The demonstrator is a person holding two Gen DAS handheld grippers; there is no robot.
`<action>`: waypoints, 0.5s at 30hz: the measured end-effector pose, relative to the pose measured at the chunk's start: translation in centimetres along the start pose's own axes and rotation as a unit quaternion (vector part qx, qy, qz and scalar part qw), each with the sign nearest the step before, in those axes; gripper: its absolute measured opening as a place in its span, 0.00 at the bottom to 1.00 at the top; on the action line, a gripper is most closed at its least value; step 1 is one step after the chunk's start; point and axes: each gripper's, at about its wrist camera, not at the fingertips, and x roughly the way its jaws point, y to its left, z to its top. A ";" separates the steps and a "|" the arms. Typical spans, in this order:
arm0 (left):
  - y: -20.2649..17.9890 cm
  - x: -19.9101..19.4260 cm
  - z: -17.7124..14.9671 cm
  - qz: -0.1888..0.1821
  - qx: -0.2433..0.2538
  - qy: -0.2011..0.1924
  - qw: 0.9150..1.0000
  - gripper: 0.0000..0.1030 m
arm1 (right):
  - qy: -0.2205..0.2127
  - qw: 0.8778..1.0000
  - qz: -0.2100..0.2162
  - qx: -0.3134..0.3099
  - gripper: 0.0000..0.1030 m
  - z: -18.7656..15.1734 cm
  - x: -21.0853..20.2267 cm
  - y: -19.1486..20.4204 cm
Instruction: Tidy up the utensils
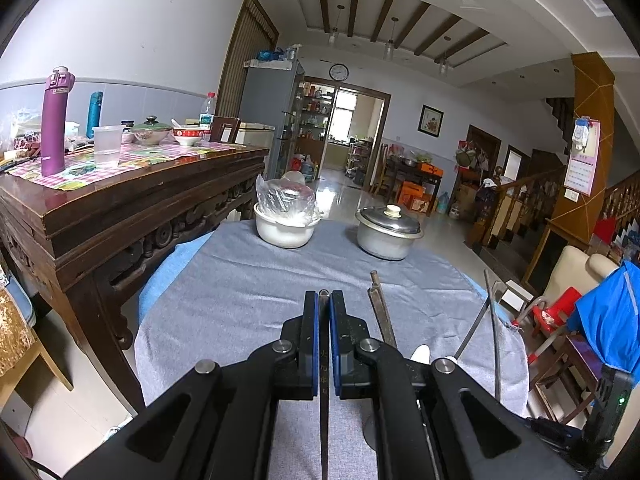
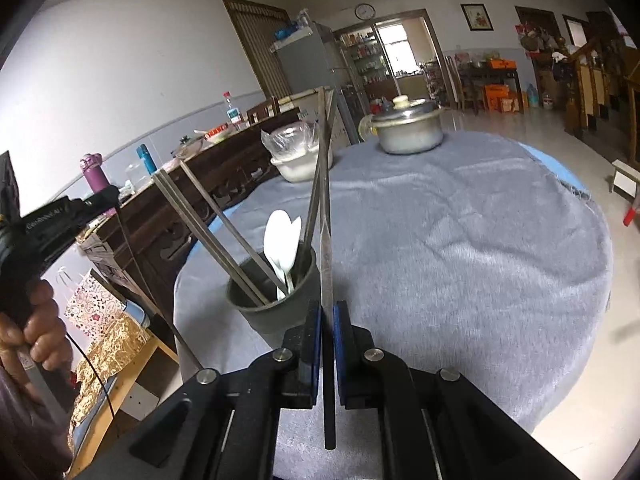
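Your round table (image 2: 460,240), draped in a grey cloth (image 1: 240,300), carries a lidded steel pot (image 2: 410,128), a white bowl holding a plastic bag (image 1: 285,224), and a dark utensil cup (image 2: 276,292).

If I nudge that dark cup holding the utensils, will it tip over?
Probably tippy. The dark cup holds long chopsticks leaning well past its rim, plus white spoons, so weight sits high. The soft grey cloth may drag rather than let it slide.
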 end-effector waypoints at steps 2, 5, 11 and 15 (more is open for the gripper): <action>0.0 0.0 -0.1 0.000 0.000 0.000 1.000 0.05 | 0.001 1.000 0.003 0.003 0.07 -0.2 0.0 -0.1; 0.0 0.0 -0.1 0.001 0.000 -0.001 1.000 0.05 | -0.001 1.000 0.013 0.011 0.07 0.0 -0.3 -0.2; 0.1 0.0 0.0 0.002 -0.002 0.000 1.000 0.05 | 0.010 1.000 -0.014 0.004 0.07 0.1 0.7 -0.1; 0.2 -0.1 0.0 0.002 -0.003 0.001 1.000 0.05 | 0.034 0.998 -0.042 0.024 0.08 -0.5 2.5 -2.0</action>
